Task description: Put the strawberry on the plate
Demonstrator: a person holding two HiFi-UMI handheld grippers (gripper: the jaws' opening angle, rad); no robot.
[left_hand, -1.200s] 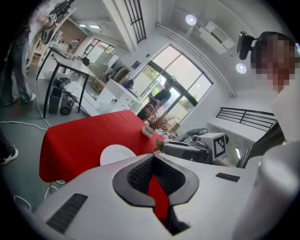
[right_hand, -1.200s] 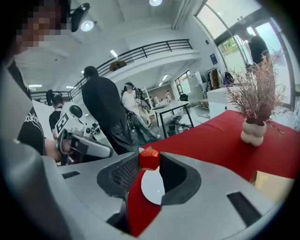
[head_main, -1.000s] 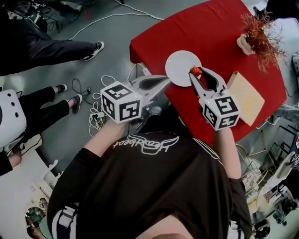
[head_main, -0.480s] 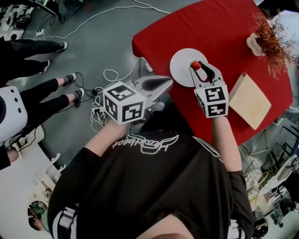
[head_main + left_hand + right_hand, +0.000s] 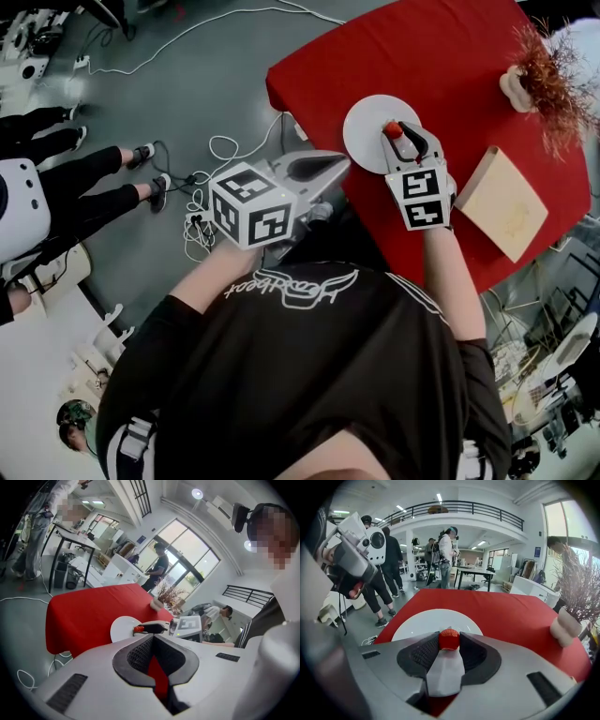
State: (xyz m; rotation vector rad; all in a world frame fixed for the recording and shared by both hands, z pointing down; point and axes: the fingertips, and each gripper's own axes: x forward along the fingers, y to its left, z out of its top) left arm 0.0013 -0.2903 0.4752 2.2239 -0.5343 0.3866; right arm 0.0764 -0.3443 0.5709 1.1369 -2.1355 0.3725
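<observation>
Right gripper in my hand pinches the strawberry just over the white plate by the red table's near edge, so I think only letting go is left; my left gripper is shut and empty.

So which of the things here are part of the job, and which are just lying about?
Part of the job: strawberry, held in the right gripper; white plate.
Lying about: vase of dried twigs; wooden board; left gripper, shut and empty.
</observation>
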